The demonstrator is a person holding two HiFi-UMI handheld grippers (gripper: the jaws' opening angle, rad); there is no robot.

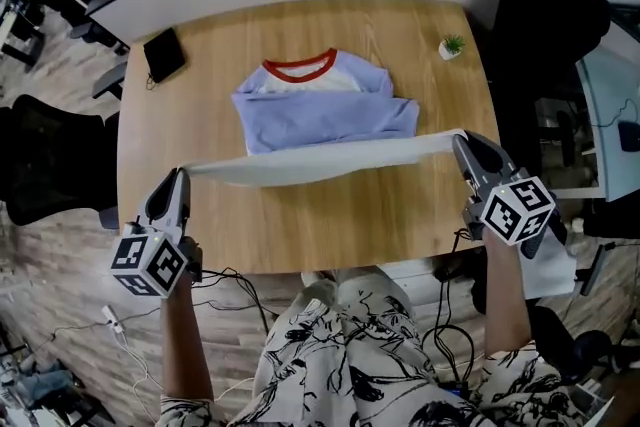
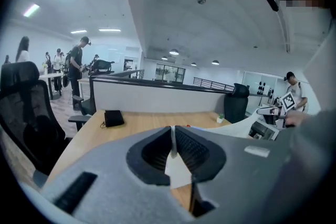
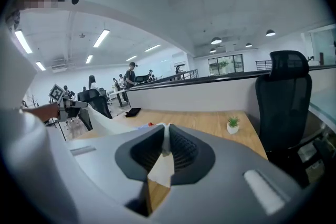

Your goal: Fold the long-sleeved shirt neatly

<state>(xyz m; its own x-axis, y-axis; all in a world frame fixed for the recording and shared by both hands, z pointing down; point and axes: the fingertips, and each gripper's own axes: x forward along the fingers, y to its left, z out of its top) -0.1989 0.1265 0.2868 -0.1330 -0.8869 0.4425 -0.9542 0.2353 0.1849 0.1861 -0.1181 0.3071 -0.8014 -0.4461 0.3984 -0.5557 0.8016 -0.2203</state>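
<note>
My left gripper [image 1: 181, 177] and right gripper [image 1: 462, 143] are each clamped tight on a hem corner of the red-collared, lavender-sleeved white long-sleeved shirt [image 1: 320, 110]. The hem runs taut between them above the light wooden table [image 1: 300, 235], and the collar end lies flat beyond.

Long-sleeved shirt [image 1: 320, 110], red collar, blue sleeves, white hem lifted taut

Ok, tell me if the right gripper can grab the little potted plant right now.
Probably not: the right gripper is shut on the shirt hem, so its jaws are full. The table toward the potted plant looks free otherwise.
</note>
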